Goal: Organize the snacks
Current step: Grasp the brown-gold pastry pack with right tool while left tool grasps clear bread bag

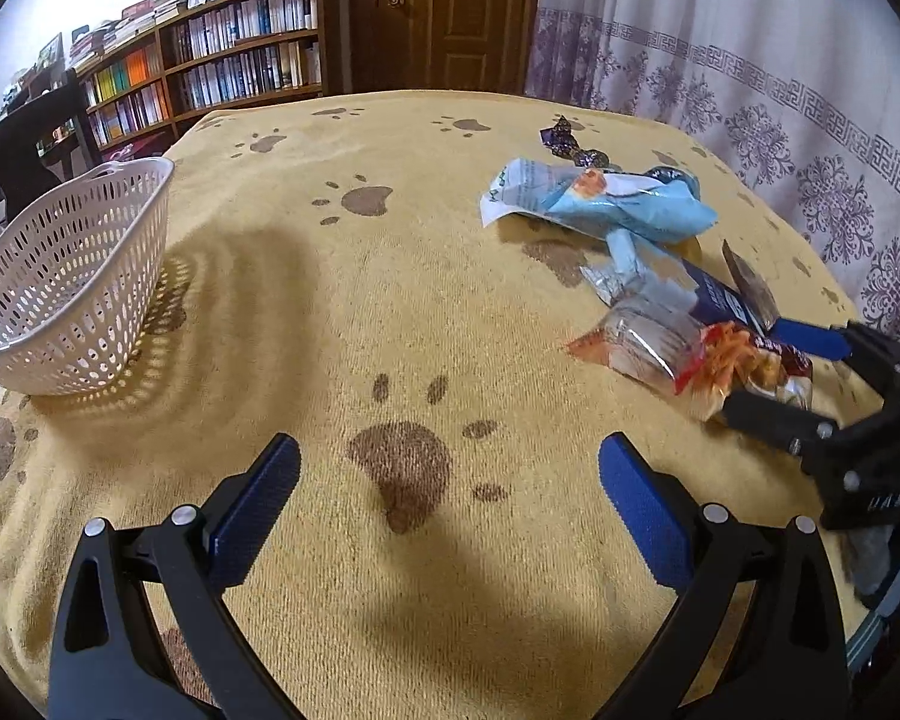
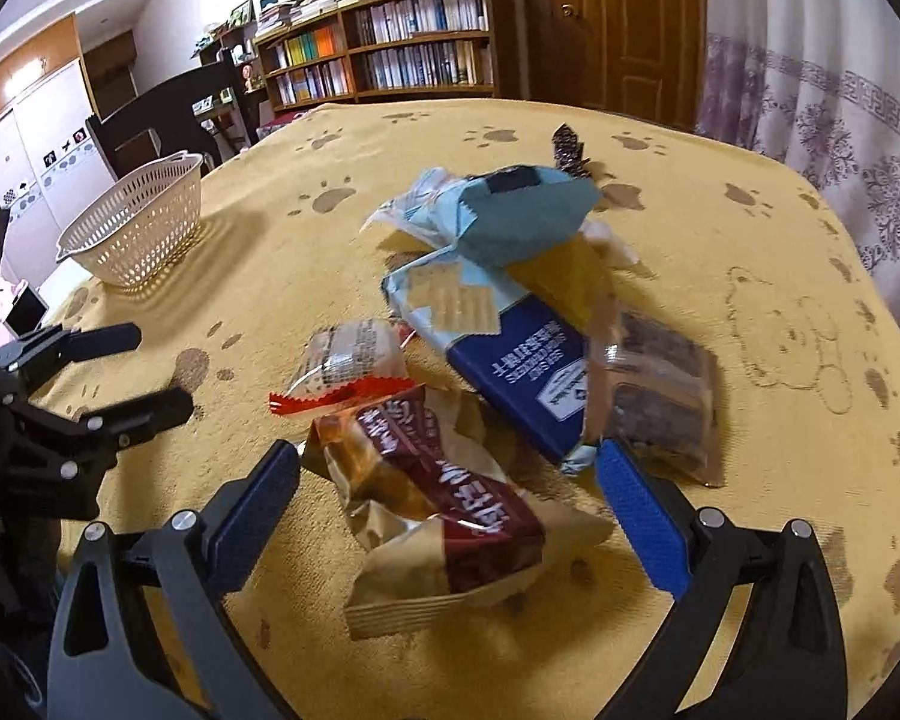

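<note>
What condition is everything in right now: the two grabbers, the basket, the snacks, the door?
Left gripper: jaws open, holding nothing.
Right gripper: jaws open around the brown snack packet, not shut on it.
White basket: upright; no snacks visible inside.
Blue cracker packet: lying flat in the pile.
Light blue bag: lying crumpled on the tablecloth.
Door: closed.

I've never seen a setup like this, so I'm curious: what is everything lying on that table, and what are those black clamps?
Basket: one, white, empty as far as visible, table's far left.
Snack packets: a pile, table's middle-right; light blue packet, dark blue cracker packet, brown-red packet, clear packet of dark pieces, small clear red-edged packet.
Small dark wrapper: one, behind the pile.
Cloth: yellow, brown paw prints, covers the table.
Left gripper: black, blue pads, open, over bare cloth.
Right gripper: same, open around the brown-red packet.
</note>
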A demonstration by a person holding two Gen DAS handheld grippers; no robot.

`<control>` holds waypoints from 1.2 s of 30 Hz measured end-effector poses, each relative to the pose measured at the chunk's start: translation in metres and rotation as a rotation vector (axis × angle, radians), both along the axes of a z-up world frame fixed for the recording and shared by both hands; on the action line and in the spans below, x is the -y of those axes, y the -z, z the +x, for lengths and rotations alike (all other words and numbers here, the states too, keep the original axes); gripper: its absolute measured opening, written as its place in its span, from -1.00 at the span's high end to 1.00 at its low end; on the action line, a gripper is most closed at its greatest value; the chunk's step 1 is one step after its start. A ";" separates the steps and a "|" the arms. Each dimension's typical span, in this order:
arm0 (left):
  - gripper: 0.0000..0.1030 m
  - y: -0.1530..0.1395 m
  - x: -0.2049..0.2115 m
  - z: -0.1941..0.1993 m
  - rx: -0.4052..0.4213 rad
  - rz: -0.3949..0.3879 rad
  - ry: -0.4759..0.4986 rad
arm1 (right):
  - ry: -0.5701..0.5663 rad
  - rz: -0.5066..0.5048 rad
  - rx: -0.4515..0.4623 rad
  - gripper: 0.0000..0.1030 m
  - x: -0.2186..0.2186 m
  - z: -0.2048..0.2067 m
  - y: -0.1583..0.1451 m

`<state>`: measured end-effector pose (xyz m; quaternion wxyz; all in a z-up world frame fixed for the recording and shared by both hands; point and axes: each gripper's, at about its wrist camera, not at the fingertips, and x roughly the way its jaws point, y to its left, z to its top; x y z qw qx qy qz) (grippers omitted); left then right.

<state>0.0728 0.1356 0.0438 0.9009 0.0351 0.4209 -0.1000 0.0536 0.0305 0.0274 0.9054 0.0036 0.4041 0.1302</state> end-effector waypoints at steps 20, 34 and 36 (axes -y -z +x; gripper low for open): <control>-0.96 -0.010 0.049 0.014 0.032 0.033 0.127 | 0.108 0.084 0.029 -0.04 0.031 -0.036 -0.009; -0.96 0.017 0.114 0.030 0.022 0.140 0.362 | 0.123 0.194 0.073 -0.04 0.049 -0.046 -0.031; -0.93 0.019 0.119 0.032 0.024 0.143 0.379 | 0.125 0.201 0.087 -0.04 0.051 -0.048 -0.035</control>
